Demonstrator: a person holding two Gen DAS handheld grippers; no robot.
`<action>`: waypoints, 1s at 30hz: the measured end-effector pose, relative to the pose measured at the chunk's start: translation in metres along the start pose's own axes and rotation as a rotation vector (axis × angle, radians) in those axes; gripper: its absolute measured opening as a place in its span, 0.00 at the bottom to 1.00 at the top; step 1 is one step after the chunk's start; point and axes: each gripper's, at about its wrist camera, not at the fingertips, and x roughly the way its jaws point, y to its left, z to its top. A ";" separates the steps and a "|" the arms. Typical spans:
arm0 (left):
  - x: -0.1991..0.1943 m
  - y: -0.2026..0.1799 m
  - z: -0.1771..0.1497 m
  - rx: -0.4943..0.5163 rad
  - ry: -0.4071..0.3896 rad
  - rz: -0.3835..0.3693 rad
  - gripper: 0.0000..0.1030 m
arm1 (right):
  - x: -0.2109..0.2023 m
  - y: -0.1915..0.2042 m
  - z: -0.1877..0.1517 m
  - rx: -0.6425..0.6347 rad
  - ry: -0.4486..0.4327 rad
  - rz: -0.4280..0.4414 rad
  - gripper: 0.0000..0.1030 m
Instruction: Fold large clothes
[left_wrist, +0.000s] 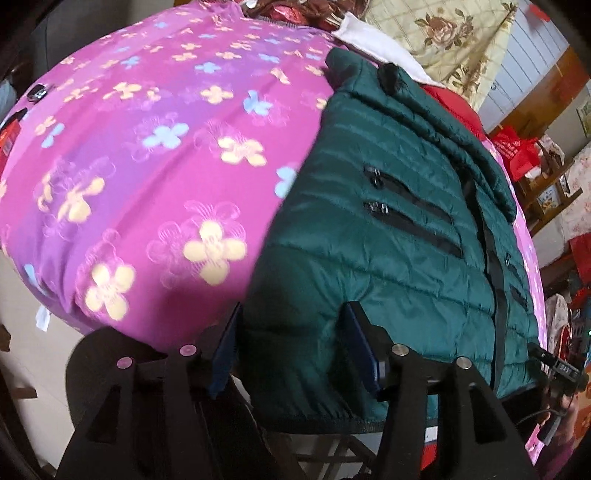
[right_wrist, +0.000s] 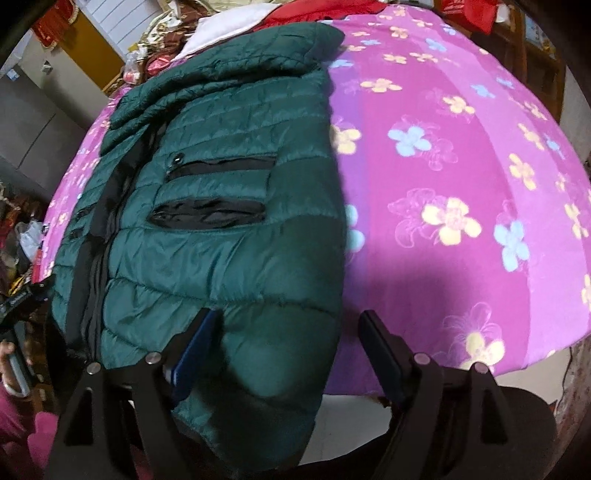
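Your left gripper (left_wrist: 291, 343) is sitting with its jaws apart, straddling the near hem of the dark green quilted puffer jacket (left_wrist: 388, 229). In the left wrist view the padded hem runs between the two blue pads (left_wrist: 223, 354), but neither pad looks like it's pressing in, so I'd say nothing is pinched. That spot makes sense: grab the bottom corner on that side and you control the whole edge when you fold.

The jacket lies flat, front up, zip closed, on the pink bedspread with yellow and blue flowers (left_wrist: 147, 147), collar at the far end. Flat and zipped is what you want, so the halves don't slide apart.

Right wrist view: your right gripper (right_wrist: 288, 350) is spread wide too. Its left pad (right_wrist: 192, 354) is over the jacket's near corner and the right one over the bedspread (right_wrist: 461, 166), so the jacket's side edge falls in the gap. No grip there either, as far as I can tell.

Both hems hang a bit over the near edge of the bed, which gives the fingers room underneath. Puffy nylon is slippery, so bite deep.
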 end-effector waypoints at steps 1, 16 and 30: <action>0.000 -0.002 -0.001 0.008 -0.009 0.007 0.38 | 0.000 0.001 -0.001 -0.007 0.004 0.011 0.82; 0.007 -0.018 -0.002 0.065 -0.018 0.075 0.49 | 0.005 0.028 -0.013 -0.117 0.075 0.136 0.82; 0.007 -0.023 -0.005 0.090 -0.016 0.103 0.47 | 0.007 0.035 -0.007 -0.183 0.062 0.132 0.59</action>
